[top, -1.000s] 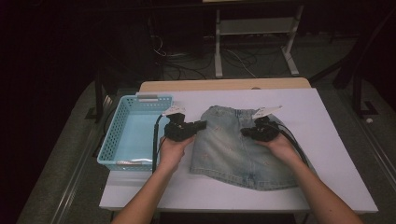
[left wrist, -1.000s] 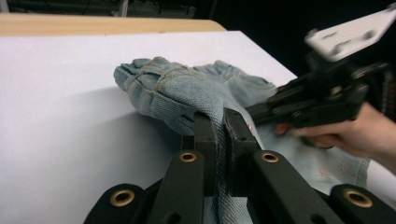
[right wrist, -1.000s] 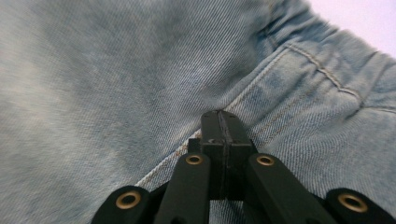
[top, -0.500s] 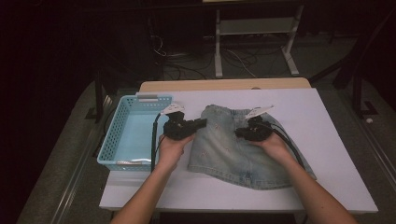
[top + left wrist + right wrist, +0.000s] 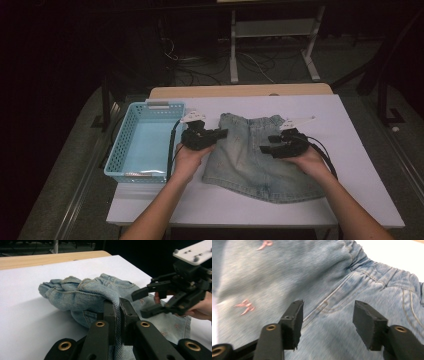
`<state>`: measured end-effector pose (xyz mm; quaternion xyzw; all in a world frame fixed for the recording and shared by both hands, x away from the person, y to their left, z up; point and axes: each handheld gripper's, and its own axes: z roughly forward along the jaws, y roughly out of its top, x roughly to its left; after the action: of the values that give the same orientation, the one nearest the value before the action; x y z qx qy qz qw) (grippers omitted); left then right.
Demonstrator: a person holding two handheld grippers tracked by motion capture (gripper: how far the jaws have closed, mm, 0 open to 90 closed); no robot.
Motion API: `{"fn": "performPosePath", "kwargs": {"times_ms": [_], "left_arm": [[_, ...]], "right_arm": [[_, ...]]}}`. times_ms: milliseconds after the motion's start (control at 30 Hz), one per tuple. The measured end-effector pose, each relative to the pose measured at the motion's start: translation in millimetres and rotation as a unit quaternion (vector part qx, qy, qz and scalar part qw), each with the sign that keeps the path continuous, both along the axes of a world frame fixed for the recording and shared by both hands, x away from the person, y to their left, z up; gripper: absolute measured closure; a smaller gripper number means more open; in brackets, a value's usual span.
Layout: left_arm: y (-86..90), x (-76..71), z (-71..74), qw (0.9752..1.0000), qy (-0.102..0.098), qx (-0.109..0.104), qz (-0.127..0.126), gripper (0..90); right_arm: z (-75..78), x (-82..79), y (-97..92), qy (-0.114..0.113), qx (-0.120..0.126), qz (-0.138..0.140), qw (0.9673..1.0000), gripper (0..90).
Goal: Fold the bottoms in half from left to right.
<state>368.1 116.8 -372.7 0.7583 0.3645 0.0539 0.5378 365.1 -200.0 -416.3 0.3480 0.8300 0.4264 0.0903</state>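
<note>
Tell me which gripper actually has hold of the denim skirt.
The left gripper: its fingers pinch a fold of the denim skirt. The right gripper hovers open above the fabric.

The left claw (image 5: pixel 220 133) and the right claw (image 5: pixel 265 148) are both black, built from flat linkage bars joined by brass-coloured ringed pivots, and each ends in two blocky, square-edged jaws with a matt, slightly rough face. Each carries a pale grey three-cornered plate on top, dotted with small screw heads, and a black cable trails back from each body, the right one in a loop beside the wrist. The person's forearms (image 5: pixel 161 210) are bare, with no sleeves, gloves or watch to be seen.
</note>
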Motion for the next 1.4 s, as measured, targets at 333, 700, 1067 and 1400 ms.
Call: {"fn": "performPosePath", "kwargs": {"times_ms": [333,700,1067,1400], "left_arm": [[-19.6,2.1,3.3,0.9994,-0.013,0.007,-0.032,85.2],[-53.8,2.1,0.3,0.9966,-0.027,0.014,-0.077,85.1],[-88.6,2.3,-9.5,0.9926,-0.024,0.023,-0.117,84.8],[-119.8,3.8,-26.7,0.9887,-0.011,0.039,-0.144,84.2]], "right_arm": [[-0.2,-31.1,-24.8,-0.004,-0.002,-0.005,1.0000,34.8],[-1.9,-54.1,-50.3,-0.006,0.008,-0.017,0.9998,33.0],[-1.9,-59.9,-60.6,-0.010,0.010,-0.031,0.9994,32.6],[-2.1,-60.4,-61.4,-0.012,0.010,-0.029,0.9995,32.4]]}}
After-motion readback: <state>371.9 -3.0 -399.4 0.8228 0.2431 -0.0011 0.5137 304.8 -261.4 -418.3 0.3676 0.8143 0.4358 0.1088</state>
